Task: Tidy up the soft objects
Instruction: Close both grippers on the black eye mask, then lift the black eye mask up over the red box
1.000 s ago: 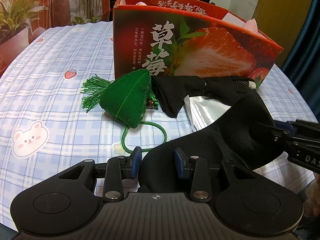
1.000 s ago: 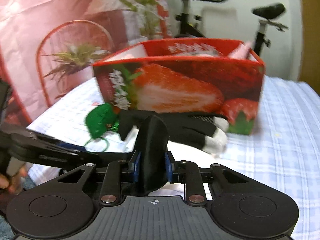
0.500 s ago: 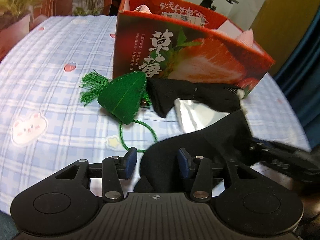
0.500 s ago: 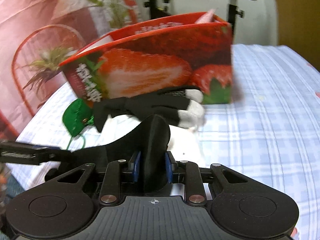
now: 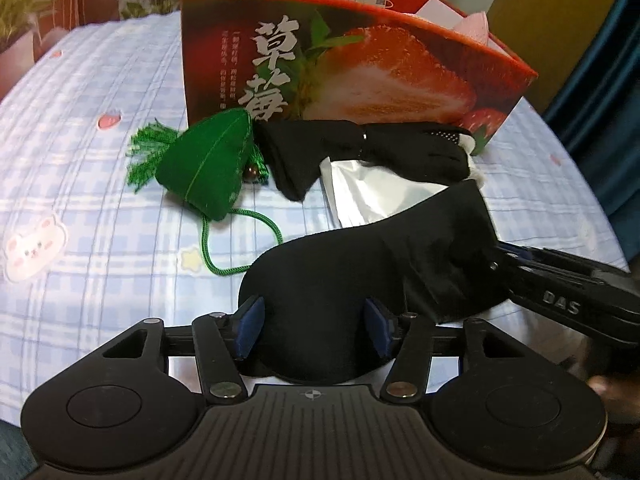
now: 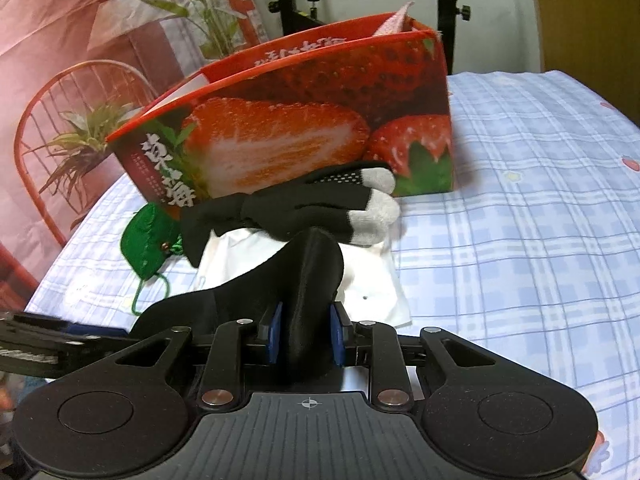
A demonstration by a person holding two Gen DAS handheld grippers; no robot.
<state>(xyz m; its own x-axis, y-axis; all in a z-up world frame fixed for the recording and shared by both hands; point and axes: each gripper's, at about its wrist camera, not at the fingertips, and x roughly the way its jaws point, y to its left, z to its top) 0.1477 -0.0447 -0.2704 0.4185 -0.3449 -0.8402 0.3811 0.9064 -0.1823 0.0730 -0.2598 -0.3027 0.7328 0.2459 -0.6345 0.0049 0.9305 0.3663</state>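
Left-wrist view shows the left hand-held gripper (image 5: 311, 330) with its jaws opening; the eye mask (image 5: 360, 272) lies between the blue pads, which stand clear of the cloth on both sides. The mask's near edge is hidden under the gripper body. Its far end runs right to the right hand-held gripper (image 5: 496, 262), where the grip point itself is lost in black on black.

Right-wrist view settles that: the right hand-held gripper (image 6: 306, 334) is pinched on a raised fold of the mask (image 6: 308, 280), pads pressed to both sides. The rest of the mask trails left toward the other gripper, cut off by the frame edge.

Beyond the mask, on the checked tablecloth (image 5: 100, 200), lie a white packet (image 5: 360, 192), partly covered, and a black glove (image 5: 380, 148) with grey fingertips, touching the strawberry box (image 5: 360, 80). A green pouch (image 5: 204, 168) with tassel and cord sits just left of the glove. Something pink pokes over the box rim; what else the box holds cannot be seen.
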